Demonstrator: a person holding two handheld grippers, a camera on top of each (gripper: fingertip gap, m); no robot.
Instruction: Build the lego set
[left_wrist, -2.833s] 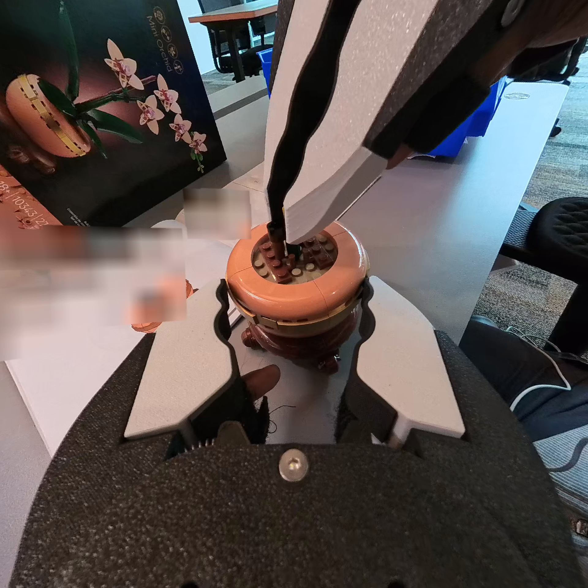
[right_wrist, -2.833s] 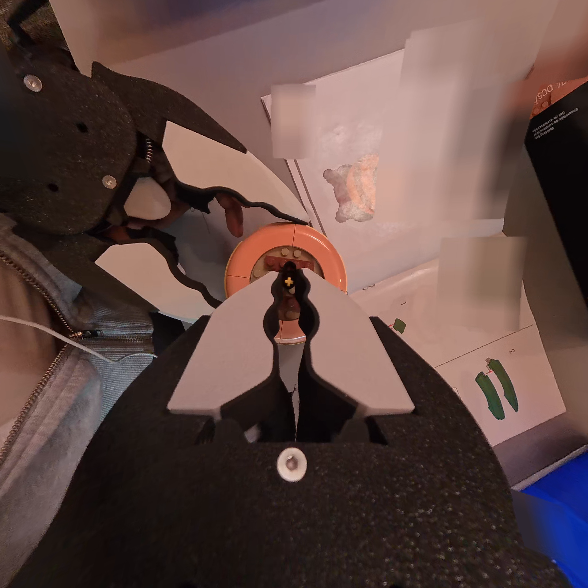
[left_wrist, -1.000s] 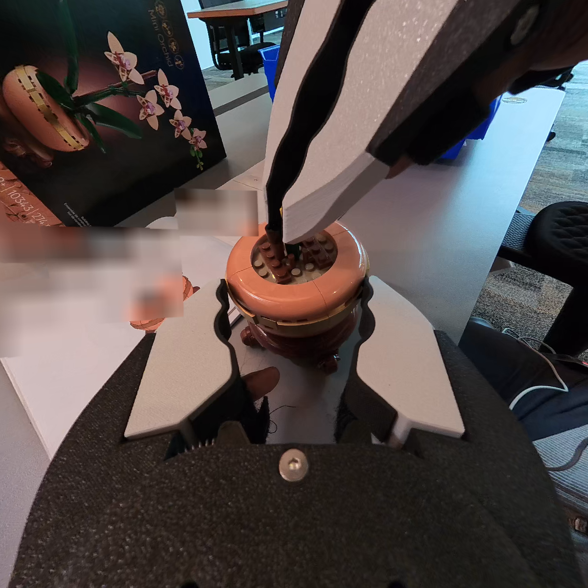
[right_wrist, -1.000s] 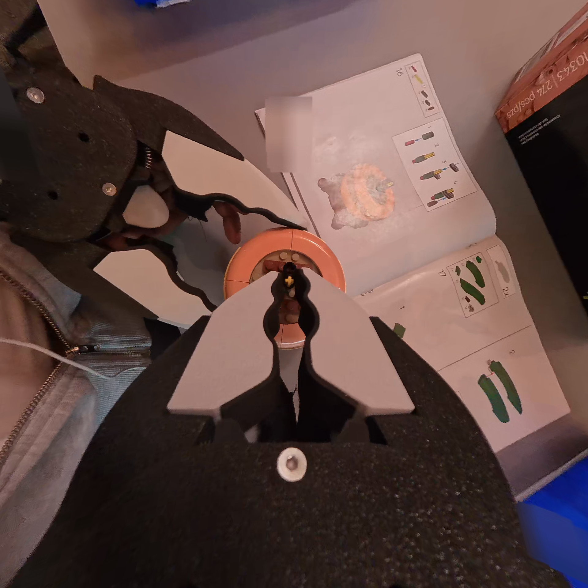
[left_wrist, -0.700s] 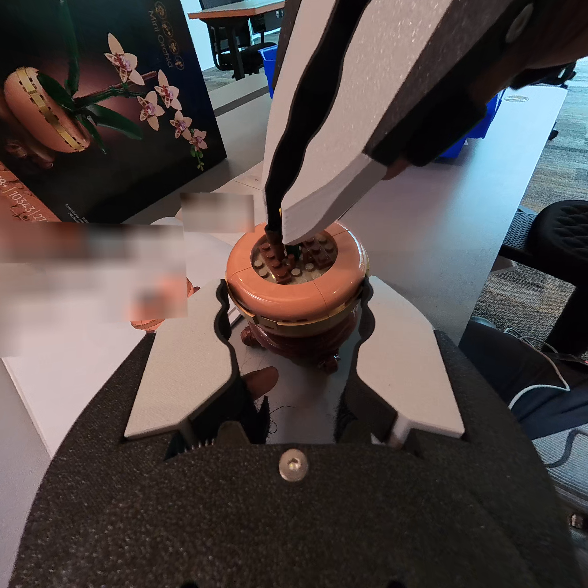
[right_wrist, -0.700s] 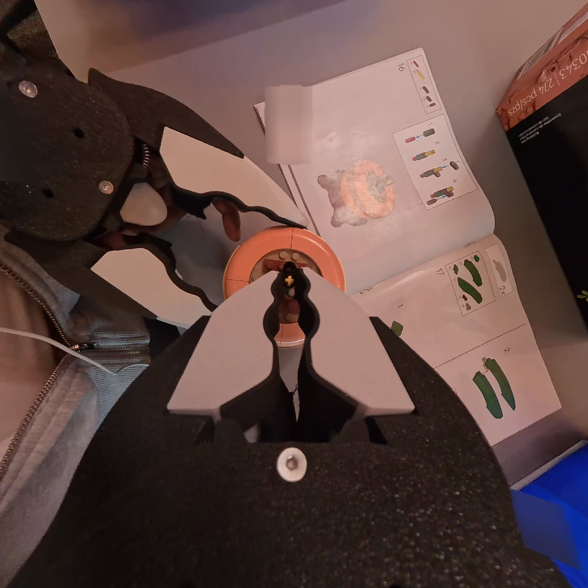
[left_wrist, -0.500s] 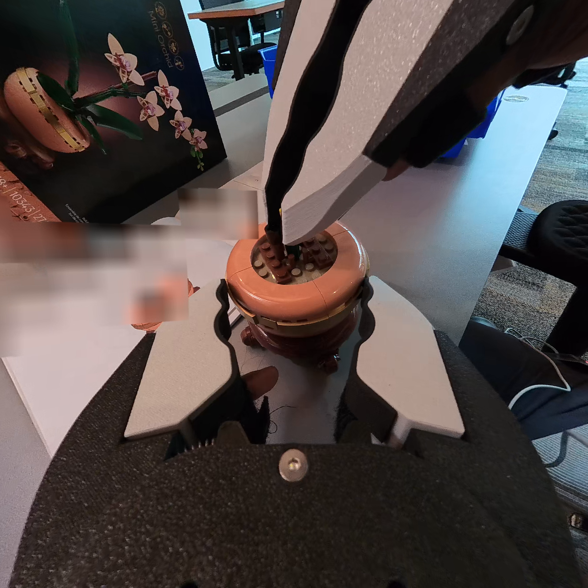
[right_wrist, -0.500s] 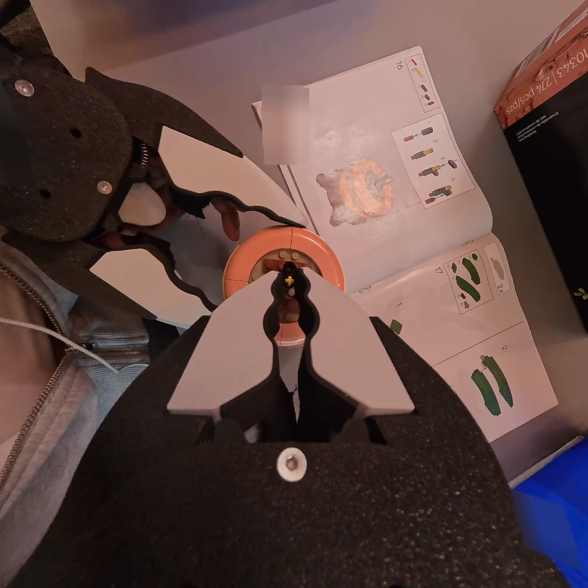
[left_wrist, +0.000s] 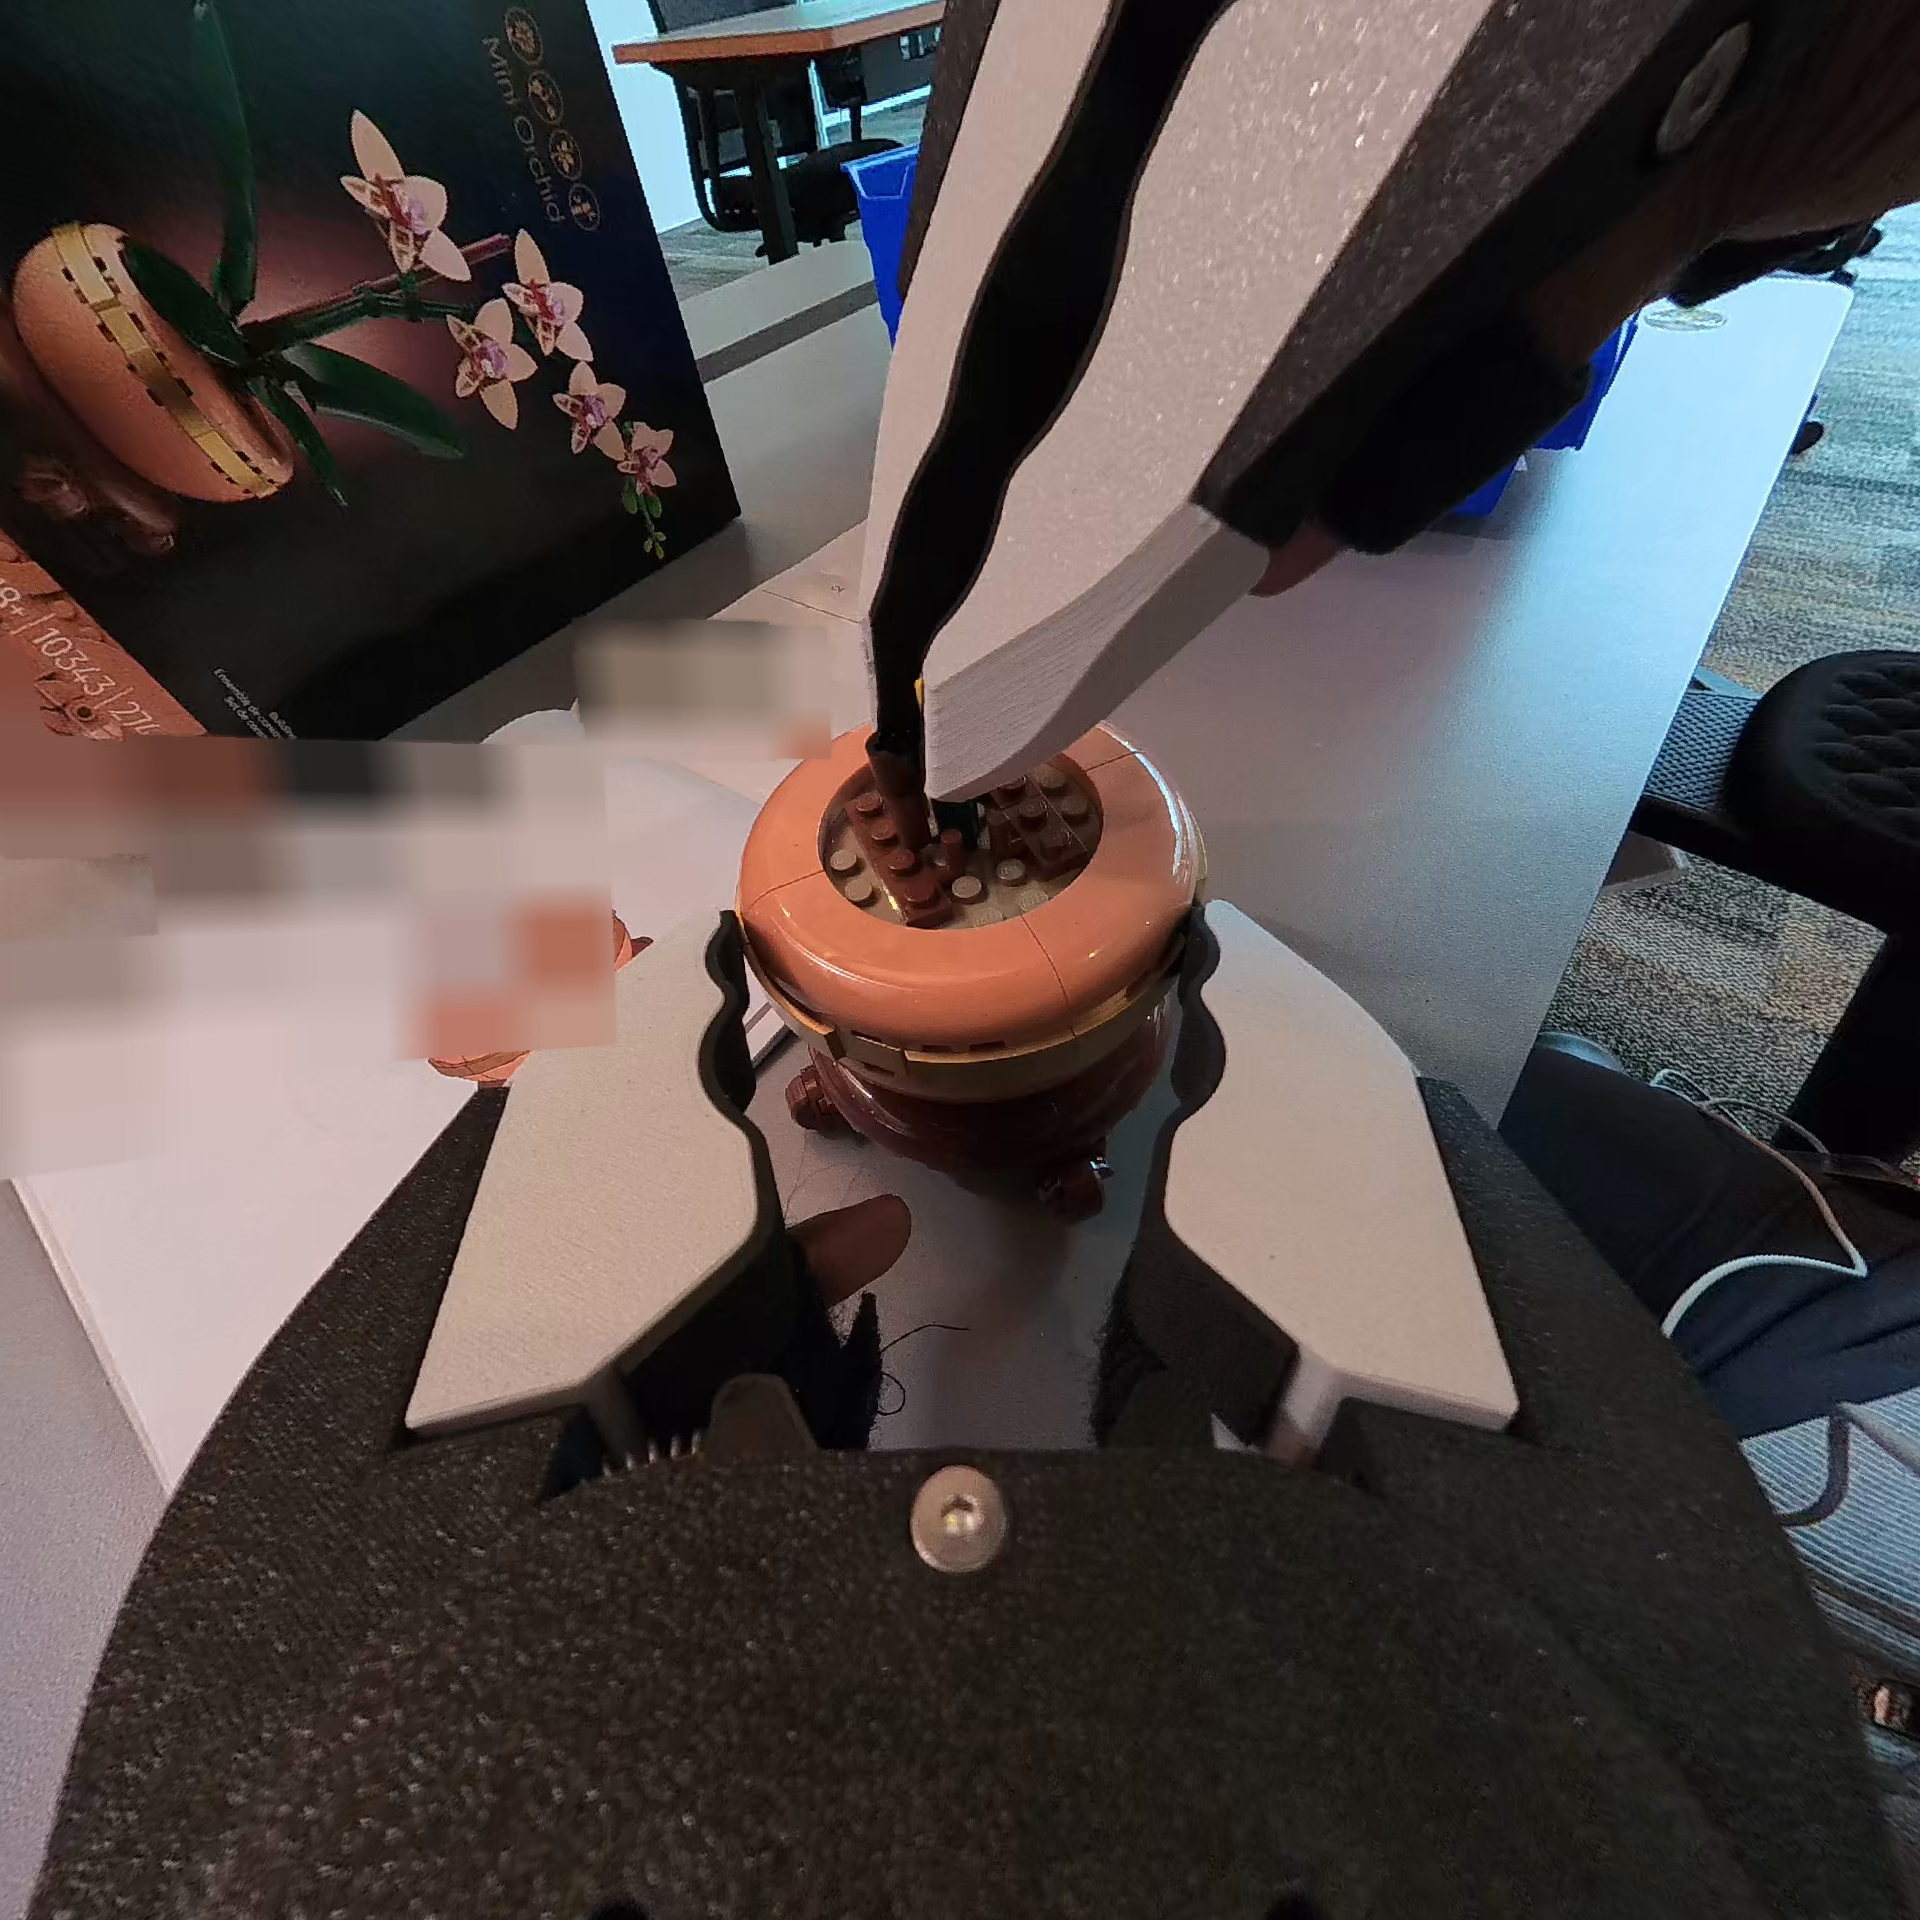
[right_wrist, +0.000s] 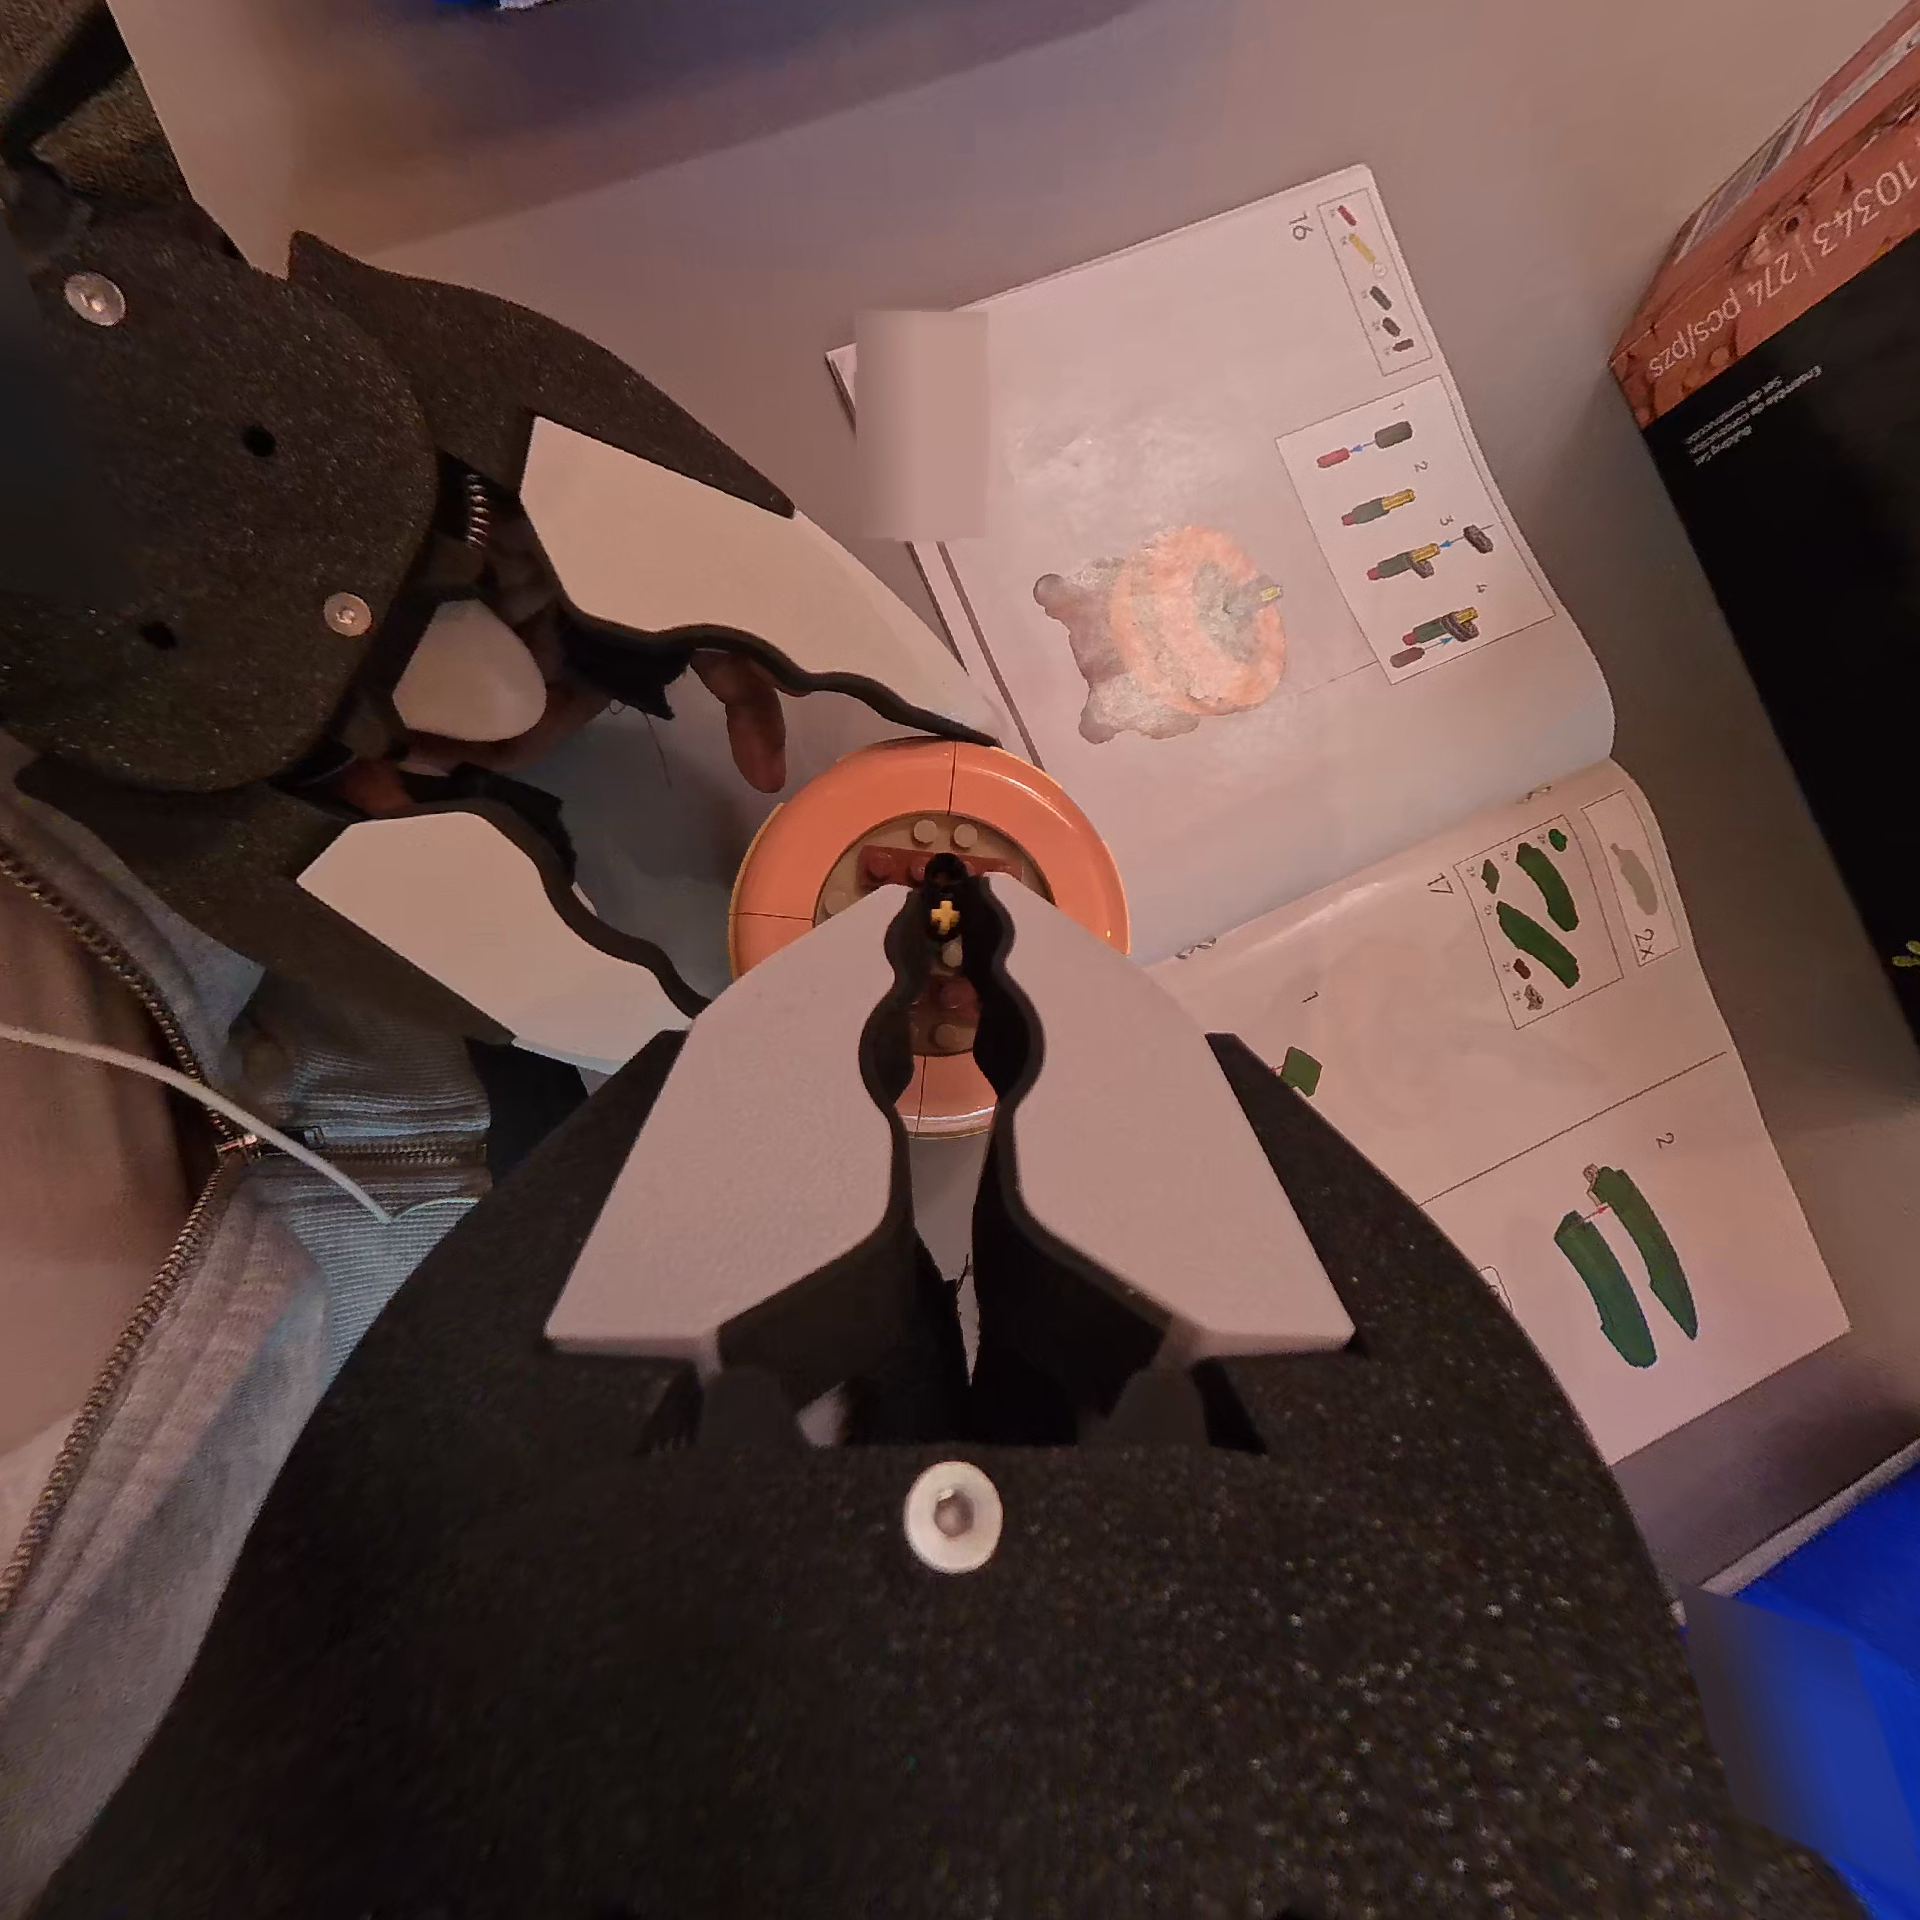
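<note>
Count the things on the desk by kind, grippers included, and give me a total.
Grippers: 2 (left gripper, right gripper)
Lego flower pot: 1
Stem piece: 1
Instruction booklet: 1
Lego set box: 1
Total: 6

Print and numbers mark the dark set box (left_wrist: 312, 343) left of the left tongs (left_wrist: 961, 940); the open instruction booklet (right_wrist: 1351, 831) bears step numbers.

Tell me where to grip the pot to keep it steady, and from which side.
Grip the pot across its widest band, at the gold ring under the peach rim, coming in level from the side near the person. The round body fits between the fingers there, as the left hand-held gripper shows. Its top stays clear for the right hand-held gripper pressing the stem in from above.
</note>
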